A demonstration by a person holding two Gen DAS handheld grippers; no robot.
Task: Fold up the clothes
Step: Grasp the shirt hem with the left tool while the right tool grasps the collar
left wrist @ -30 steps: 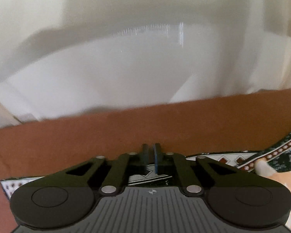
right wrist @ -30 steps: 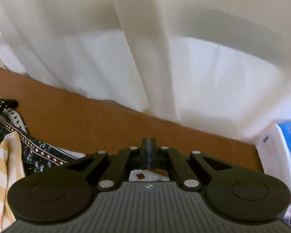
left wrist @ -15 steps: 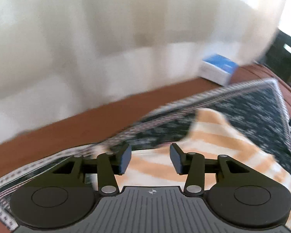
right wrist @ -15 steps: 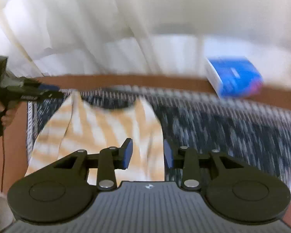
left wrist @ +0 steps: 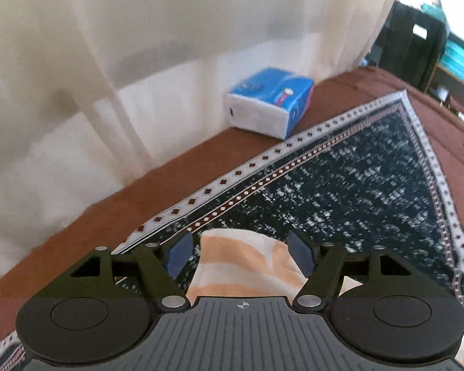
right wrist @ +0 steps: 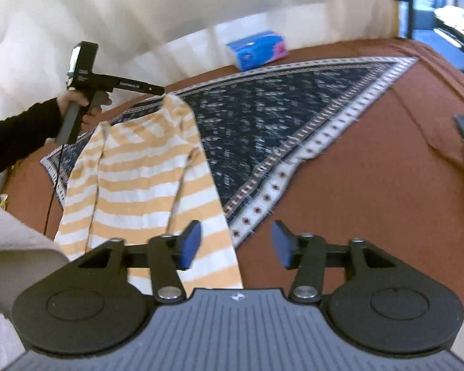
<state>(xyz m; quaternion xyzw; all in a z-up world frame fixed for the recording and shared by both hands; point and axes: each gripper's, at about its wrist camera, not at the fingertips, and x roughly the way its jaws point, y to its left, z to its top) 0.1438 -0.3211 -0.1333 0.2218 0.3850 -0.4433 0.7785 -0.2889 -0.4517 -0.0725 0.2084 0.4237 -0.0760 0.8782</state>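
Striped shirt [right wrist: 139,185] hem behind right gripper [right wrist: 236,245]

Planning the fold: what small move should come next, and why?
Probably lower the right tool onto the near hem of the striped shirt and grip it. Both tools are open and hold nothing; the shirt lies flat on the patterned cloth, and the left tool hovers at its far end.

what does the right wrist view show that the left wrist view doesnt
Only the right wrist view: the person's hand holding the left claw at the striped shirt's top end, the shirt's full length, and the open right claw. Only the left wrist view: the open left claw's blue pads straddling the shirt's edge. Both: the patterned cloth, tissue pack, brown surface and curtain.
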